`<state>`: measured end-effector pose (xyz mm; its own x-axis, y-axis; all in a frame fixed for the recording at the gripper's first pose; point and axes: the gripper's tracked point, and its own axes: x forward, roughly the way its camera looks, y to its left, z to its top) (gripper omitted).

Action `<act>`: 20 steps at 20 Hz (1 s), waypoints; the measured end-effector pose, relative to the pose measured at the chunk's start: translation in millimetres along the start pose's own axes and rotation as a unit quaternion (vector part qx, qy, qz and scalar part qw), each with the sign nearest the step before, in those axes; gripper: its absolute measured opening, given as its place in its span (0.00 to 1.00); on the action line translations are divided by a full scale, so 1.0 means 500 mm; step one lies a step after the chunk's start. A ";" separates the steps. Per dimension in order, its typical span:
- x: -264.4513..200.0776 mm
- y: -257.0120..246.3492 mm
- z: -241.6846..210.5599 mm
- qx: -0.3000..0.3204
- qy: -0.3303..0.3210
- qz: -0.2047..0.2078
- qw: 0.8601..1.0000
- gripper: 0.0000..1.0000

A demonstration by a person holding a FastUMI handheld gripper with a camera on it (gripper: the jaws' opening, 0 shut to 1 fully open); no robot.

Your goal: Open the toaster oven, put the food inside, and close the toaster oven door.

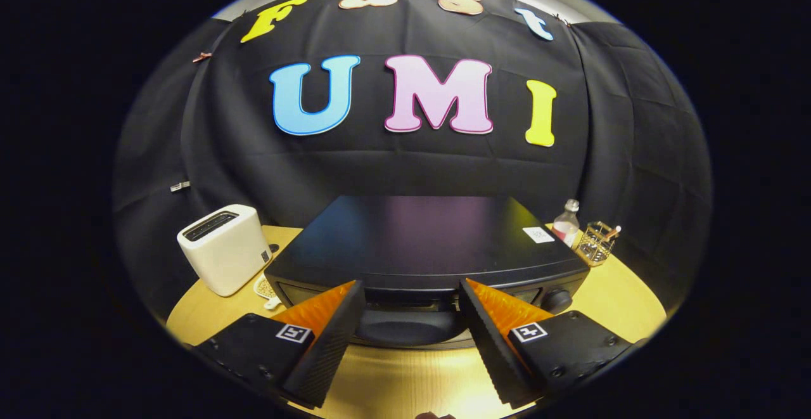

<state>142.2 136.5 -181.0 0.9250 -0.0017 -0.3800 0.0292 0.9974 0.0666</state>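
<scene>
Gripper view: the gripper (412,292) had its two fingers spread wide, nothing between them but air, and I could see the ribbed, wedge-shaped fingertips (345,311) reaching close to the front of the toaster oven (418,241) without clearly touching it. The oven sat just ahead of the fingers on a round wooden table (621,292), a low, wide box with a smooth, slightly glossy dark top that caught a faint purple sheen. A small white label (538,234) lay on its top near the far right corner, and a round dark knob (557,300) stuck out from its front, just beyond the right finger. Between the fingers the door's curved dark front (405,324) showed; whether it was fully closed I could not tell.

To the left of the oven stood a white slot toaster (223,248), rounded at its corners and matte. Beyond the oven's right side were a small clear bottle (567,222) with a pale cap and, just beside it, a wire-mesh holder (597,241). Black cloth hung in folds behind everything.
</scene>
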 end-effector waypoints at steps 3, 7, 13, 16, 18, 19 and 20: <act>-0.005 0.003 -0.003 -0.009 0.003 0.000 1.000 1.00; -0.039 0.002 -0.026 -0.010 0.024 0.010 1.000 1.00; -0.112 -0.001 -0.086 -0.002 0.037 0.036 0.999 0.99; -0.139 -0.003 -0.119 0.000 0.045 0.043 0.998 0.99; -0.153 -0.004 -0.143 -0.008 0.055 0.047 0.997 0.99; -0.161 -0.004 -0.153 -0.013 0.057 0.051 0.997 0.99; -0.169 -0.005 -0.163 -0.017 0.062 0.054 0.996 0.99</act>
<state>33.0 140.2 -224.4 0.8683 0.1131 -0.4830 -0.0831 0.9931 0.0832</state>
